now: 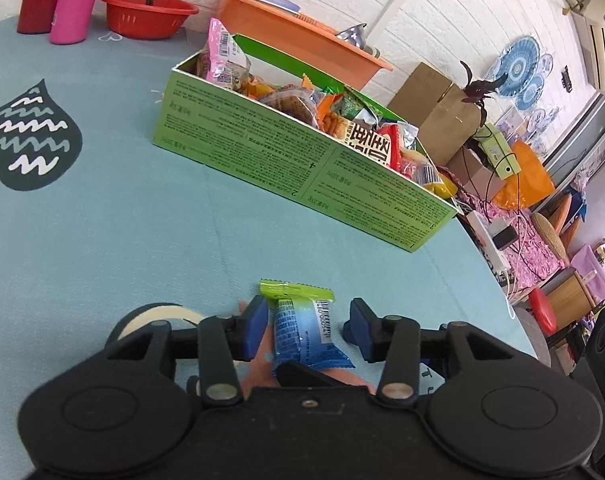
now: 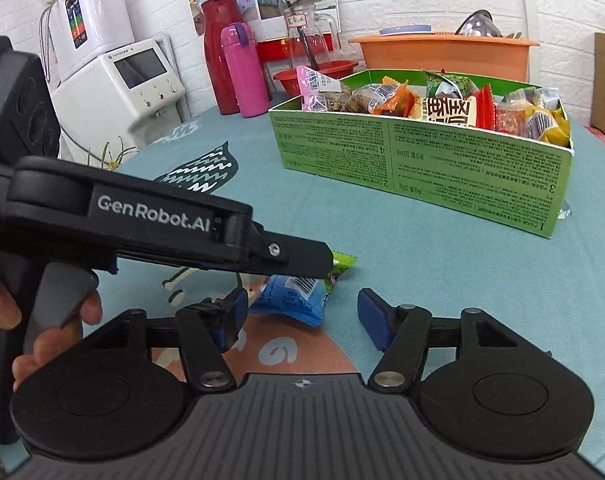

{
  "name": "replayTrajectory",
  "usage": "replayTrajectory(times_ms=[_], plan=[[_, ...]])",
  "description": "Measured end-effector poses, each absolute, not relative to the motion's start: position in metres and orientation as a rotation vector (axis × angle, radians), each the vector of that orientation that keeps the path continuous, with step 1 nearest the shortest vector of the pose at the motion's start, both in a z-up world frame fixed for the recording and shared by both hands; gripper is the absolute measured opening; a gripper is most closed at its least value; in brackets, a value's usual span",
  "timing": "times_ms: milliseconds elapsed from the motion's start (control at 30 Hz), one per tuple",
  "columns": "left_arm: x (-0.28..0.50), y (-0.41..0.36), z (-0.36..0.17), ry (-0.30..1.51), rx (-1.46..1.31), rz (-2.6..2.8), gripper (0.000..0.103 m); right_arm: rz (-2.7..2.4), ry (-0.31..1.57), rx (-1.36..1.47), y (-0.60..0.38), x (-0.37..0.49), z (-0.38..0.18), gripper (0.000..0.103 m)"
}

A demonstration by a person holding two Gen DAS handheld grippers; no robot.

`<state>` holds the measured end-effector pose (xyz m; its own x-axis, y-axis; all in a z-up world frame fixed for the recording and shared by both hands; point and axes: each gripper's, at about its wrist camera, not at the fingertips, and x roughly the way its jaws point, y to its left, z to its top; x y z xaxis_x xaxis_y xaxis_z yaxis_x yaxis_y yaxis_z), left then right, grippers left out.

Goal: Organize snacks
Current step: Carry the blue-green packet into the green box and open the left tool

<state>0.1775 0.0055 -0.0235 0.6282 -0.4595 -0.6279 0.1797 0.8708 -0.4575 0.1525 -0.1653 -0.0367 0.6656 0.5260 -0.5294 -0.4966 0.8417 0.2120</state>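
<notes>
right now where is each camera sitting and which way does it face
Left wrist: on the left tongs, facing down along the table at the blue snack packet between its open fingers; green snack box beyond.
Right wrist: on the right tongs, facing the same packet; the left tongs and a hand show.
Shared: packet, box, teal tablecloth.

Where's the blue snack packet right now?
The blue packet lies on the teal tablecloth between the left tool's open fingers, nearer the left one, short of the green box.
</notes>
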Motion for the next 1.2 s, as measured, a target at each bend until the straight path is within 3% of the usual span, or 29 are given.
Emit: replayTrajectory(times_ms=[300,400,467,733,1200], plan=[[0.181,0.0,-0.027,0.824,-0.364,-0.386,0.049,0.567,0.599,0.025,-0.163,0.156,-0.037,0.085],[0.181,-0.002,-0.028,0.817,-0.351,-0.384,0.049,0.57,0.594,0.023,-0.164,0.156,-0.037,0.077],[0.181,-0.004,-0.028,0.814,-0.338,-0.389,0.048,0.568,0.586,0.012,-0.163,0.155,-0.037,0.065],[0.175,-0.008,-0.018,0.762,-0.306,-0.406,0.045,0.57,0.559,0.022,-0.169,0.154,-0.032,0.059],[0.229,-0.019,0.058,0.524,-0.252,-0.435,0.045,0.55,0.302,0.002,-0.181,0.196,0.034,0.058]])
